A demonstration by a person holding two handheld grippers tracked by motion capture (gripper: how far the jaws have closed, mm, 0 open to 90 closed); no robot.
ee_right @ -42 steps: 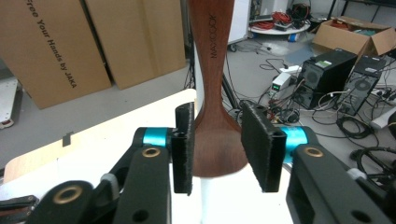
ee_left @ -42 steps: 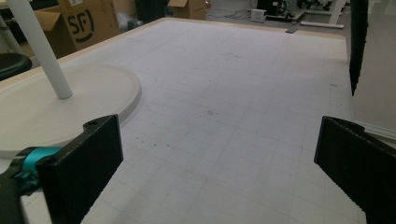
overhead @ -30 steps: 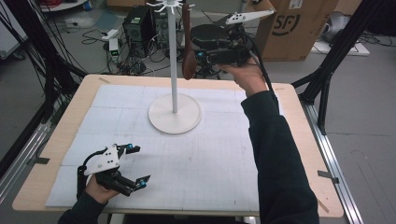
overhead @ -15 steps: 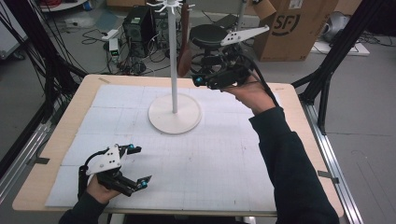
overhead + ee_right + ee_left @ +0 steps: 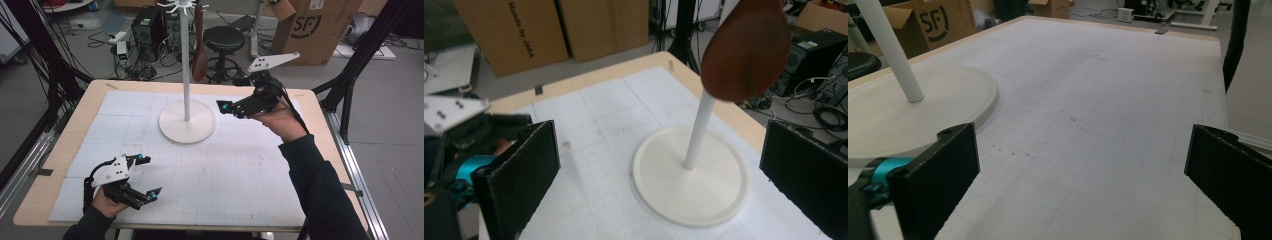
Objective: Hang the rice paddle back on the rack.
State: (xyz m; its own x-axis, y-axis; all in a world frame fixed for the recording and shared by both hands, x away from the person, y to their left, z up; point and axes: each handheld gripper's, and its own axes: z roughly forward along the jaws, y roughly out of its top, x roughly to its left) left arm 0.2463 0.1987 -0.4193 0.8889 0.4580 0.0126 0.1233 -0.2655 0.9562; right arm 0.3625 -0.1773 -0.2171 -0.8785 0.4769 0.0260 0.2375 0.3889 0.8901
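A white stand rises from a round base (image 5: 187,122) at the back middle of the table, with a thin pole (image 5: 186,65) and hooks at its top. From one hook hangs a brown wooden spoon (image 5: 201,57), bowl down. My right gripper (image 5: 234,94) is held in the air to the right of the pole, apart from the spoon. Its jaws have just been opening and stand open with nothing between them. In the right gripper view (image 5: 659,175) the spoon bowl (image 5: 746,47) hangs ahead above the base (image 5: 689,175). My left gripper (image 5: 150,176) rests open at the near left.
A white gridded mat (image 5: 240,170) covers most of the wooden table (image 5: 320,125). Cardboard boxes (image 5: 315,27), a black stool (image 5: 225,37) and cables lie on the floor behind the table. The left gripper view shows the stand base (image 5: 913,115) ahead to its left.
My right gripper has let go of the spoon and drawn away to the right and down, with its jaws now wide. The spoon stays hanging on the stand. The left gripper has not moved.
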